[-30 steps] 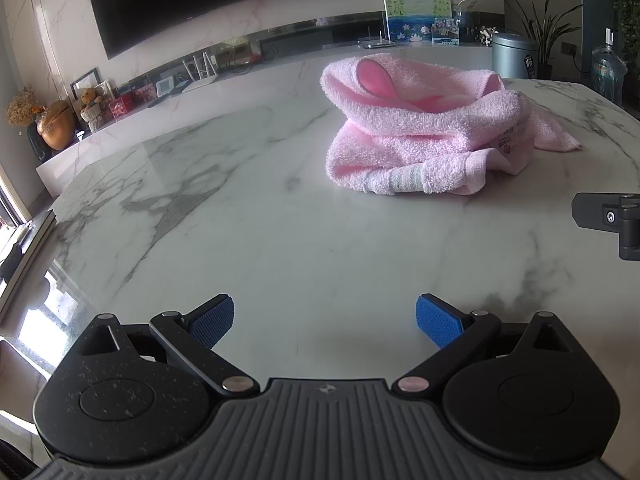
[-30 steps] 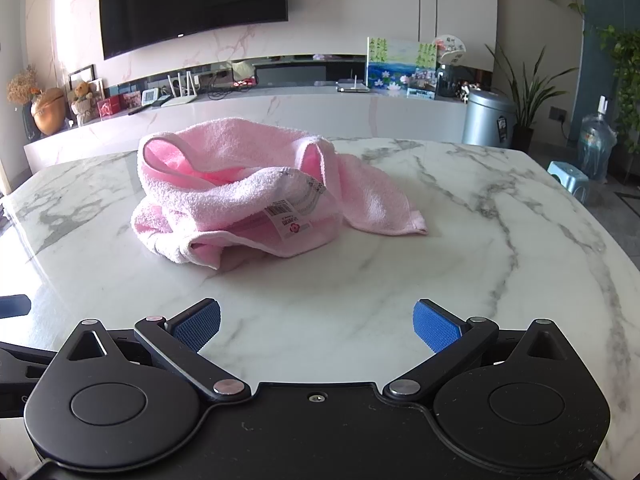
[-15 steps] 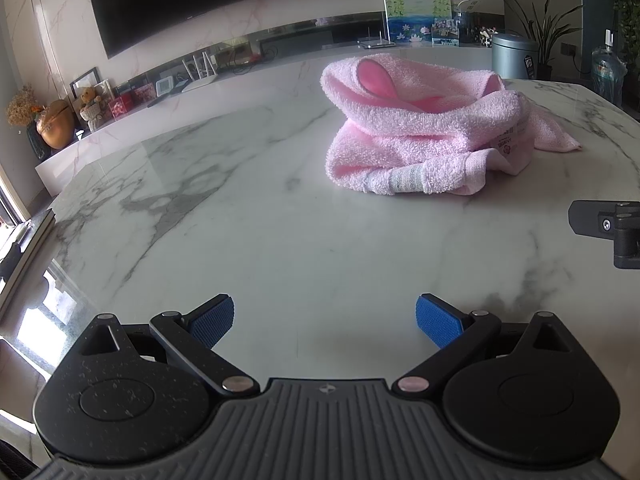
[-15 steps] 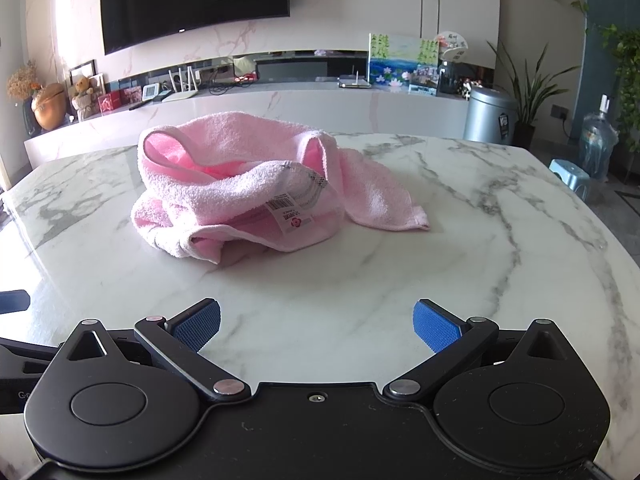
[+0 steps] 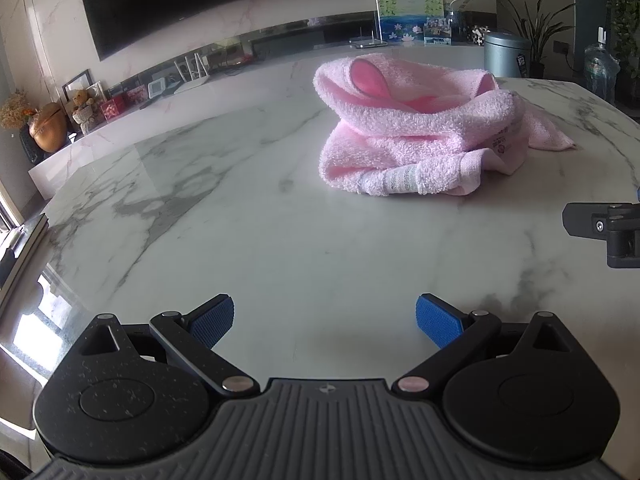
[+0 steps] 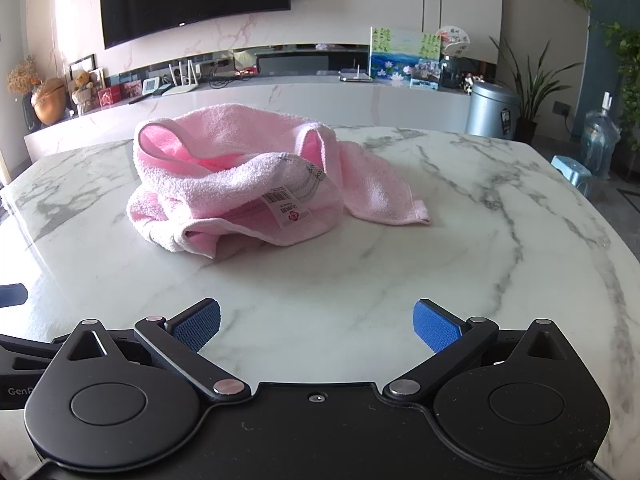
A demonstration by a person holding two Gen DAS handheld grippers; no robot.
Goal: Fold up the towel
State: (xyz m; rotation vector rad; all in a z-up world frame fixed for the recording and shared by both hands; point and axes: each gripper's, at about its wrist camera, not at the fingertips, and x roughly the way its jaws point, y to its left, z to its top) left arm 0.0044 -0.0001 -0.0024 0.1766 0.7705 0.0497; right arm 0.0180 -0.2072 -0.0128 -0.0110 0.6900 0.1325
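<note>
A pink towel [image 5: 420, 132] lies crumpled in a heap on the white marble table [image 5: 240, 208], with a printed label showing on its front fold in the right wrist view [image 6: 240, 184]. One corner trails out flat to the right [image 6: 384, 196]. My left gripper [image 5: 324, 322] is open and empty, above the table short of the towel and to its left. My right gripper [image 6: 316, 326] is open and empty, facing the heap from the front. Part of the right gripper shows at the right edge of the left wrist view [image 5: 608, 228].
The table's rounded edge runs along the left [image 5: 36, 224] and right [image 6: 612, 240]. Behind the table stand a long marble counter [image 6: 280, 96] with small items, a grey bin [image 6: 492, 110], a water bottle [image 6: 598, 136] and a blue stool [image 6: 572, 170].
My right gripper has moved forward, closer to the towel. My left gripper has hardly moved. The towel lies as before.
</note>
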